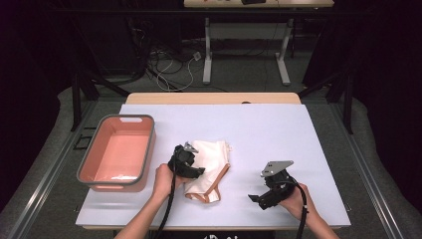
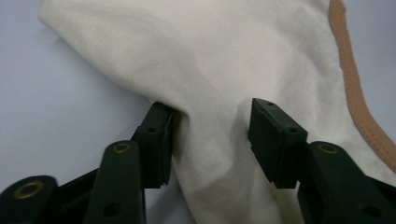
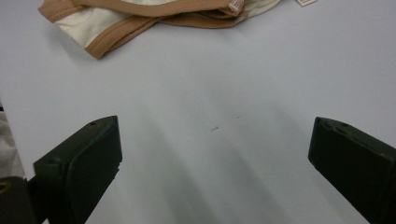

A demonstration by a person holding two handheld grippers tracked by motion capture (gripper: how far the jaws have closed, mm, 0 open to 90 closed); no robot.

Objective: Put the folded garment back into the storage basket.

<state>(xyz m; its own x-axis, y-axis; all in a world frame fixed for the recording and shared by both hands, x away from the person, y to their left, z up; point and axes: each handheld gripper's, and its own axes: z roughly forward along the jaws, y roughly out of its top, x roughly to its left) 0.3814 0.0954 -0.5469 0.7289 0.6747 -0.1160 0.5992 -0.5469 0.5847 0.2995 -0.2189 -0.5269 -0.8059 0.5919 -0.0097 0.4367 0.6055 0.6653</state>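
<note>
— White tabletop (image 1: 259, 129), dark room behind; where's the work?
— On the cream garment (image 1: 211, 167) with tan trim, lying mid-table right of the pink bin (image 1: 119, 149). The left gripper (image 2: 210, 135) straddles a fold, jaws partly spread, not yet pinching.
— And the other?
— The right gripper (image 3: 212, 154) hovers wide open over bare table. Next, I'd judge, the left must close on that fold.
— Anything unclear?
— The garment's shape; it's bunched, partly hidden.

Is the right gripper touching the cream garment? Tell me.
No: the right gripper hangs open over bare table, with the cream garment lying apart, well beyond its jaws.
</note>
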